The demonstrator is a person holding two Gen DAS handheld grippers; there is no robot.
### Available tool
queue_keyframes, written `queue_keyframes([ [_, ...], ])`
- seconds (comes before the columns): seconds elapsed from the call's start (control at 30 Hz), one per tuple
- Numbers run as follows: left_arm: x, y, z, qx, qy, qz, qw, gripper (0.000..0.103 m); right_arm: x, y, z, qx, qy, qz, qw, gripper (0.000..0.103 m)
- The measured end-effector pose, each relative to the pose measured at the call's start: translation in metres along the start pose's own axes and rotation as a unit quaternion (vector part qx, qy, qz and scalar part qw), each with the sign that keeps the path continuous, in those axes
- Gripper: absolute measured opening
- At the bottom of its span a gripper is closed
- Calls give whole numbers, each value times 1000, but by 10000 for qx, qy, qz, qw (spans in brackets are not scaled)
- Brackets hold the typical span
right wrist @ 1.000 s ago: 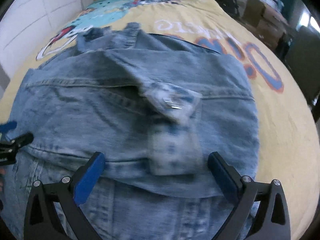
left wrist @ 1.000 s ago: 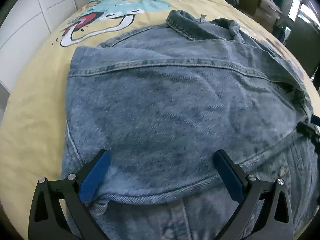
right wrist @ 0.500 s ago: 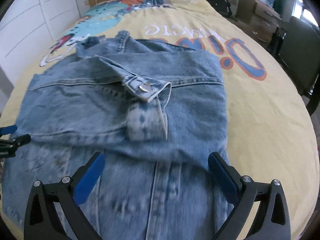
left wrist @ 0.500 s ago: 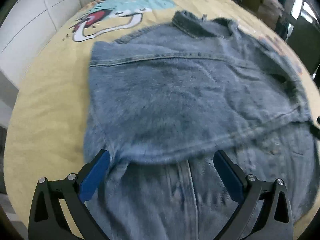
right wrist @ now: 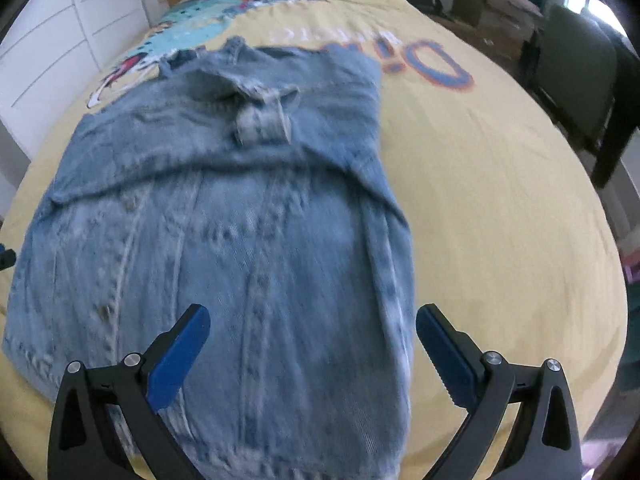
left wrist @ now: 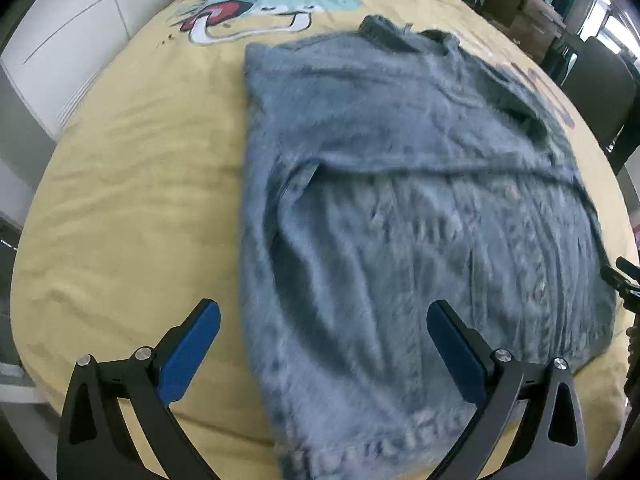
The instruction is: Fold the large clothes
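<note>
A blue denim jacket (left wrist: 400,200) lies flat on the yellow bed, collar at the far end, both sleeves folded in across the body. In the right wrist view the jacket (right wrist: 240,220) shows a sleeve cuff (right wrist: 264,116) lying on its upper middle. My left gripper (left wrist: 324,344) is open and empty, held above the jacket's near left hem. My right gripper (right wrist: 312,348) is open and empty above the near right hem. The right gripper's tip shows at the edge of the left wrist view (left wrist: 622,280).
The yellow bedsheet (left wrist: 140,200) with cartoon print spreads around the jacket. White cabinets (left wrist: 60,40) stand along the left side. A dark chair (right wrist: 580,80) and cardboard boxes (left wrist: 528,20) stand to the right of the bed.
Both grippers have pulled back toward the near edge of the bed, away from the folded sleeves. More of the jacket's lower body and hem now shows.
</note>
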State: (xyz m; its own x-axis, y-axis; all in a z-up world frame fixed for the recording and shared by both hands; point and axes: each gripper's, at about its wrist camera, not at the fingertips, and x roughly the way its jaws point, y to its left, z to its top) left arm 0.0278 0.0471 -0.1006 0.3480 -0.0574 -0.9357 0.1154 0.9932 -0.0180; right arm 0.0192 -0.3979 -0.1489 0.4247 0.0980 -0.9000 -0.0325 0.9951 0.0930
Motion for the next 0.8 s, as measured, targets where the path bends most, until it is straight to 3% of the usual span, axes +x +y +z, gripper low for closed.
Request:
queue_keyframes([
  [0.13,1,9,-22,36,191,187,9996,102,-1,-14,-21,177,169,-40,9997,102],
  [0.37,20,14,-52,92,480,83,9988,102,-3,-27,-39,254,385,-148,9988,102],
  [0.6,47,13,-70,6,905,-408,9951,97,15,-31,-60,303,917,5,9953,102],
  [0.7,51,12,-76,-20,996,-640,9930,70,21,-28,-62,268,1067,8,9939,101],
  [0.77,50,13,-79,-41,1006,-913,9907,40,22,-27,-60,329,1146,132,9928,87],
  [0.8,50,14,-79,-44,1011,-959,9902,36,21,-27,-60,381,1193,249,9918,80],
])
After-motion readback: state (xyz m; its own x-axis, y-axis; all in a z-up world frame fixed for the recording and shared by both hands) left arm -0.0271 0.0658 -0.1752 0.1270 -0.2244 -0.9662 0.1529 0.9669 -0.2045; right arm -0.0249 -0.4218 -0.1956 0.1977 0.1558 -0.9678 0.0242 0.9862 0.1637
